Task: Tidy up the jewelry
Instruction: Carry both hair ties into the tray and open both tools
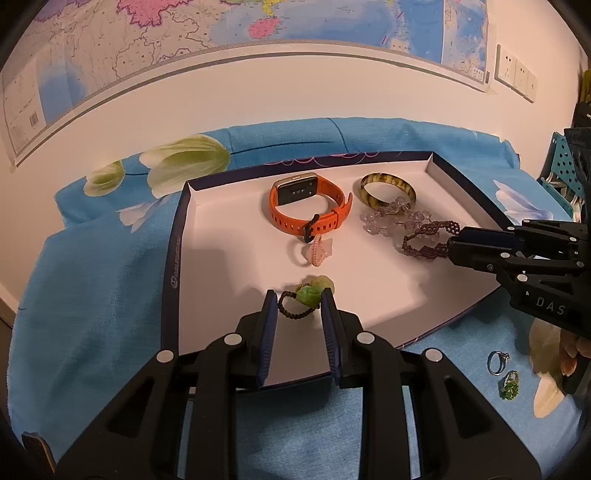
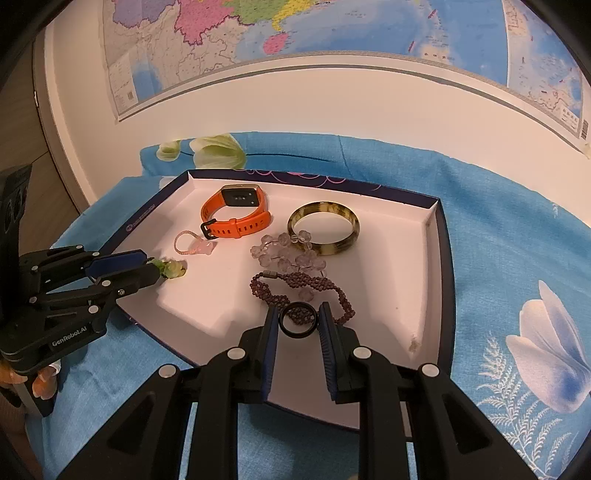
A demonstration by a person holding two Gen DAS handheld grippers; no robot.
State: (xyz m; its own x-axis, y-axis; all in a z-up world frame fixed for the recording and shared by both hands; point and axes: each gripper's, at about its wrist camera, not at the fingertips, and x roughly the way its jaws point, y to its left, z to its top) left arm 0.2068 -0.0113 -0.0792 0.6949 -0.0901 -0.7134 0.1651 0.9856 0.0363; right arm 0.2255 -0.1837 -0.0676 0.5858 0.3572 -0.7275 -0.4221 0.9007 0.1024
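While both grippers are hovering over the shallow white-lined box lid [image 2: 432, 266], the left gripper [image 1: 299, 306] is clamping the dark-corded green bead bracelet [image 1: 304, 299] and the right gripper [image 2: 298, 317] the black ring [image 2: 297, 319]; releasing each gently should come next.

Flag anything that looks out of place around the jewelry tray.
Two rings, a silver ring and a green-stoned ring, lie on the blue flowered cloth outside the white tray, near its front right corner, while the other jewelry sits inside it.

Map [image 1: 221, 22] cropped at top edge
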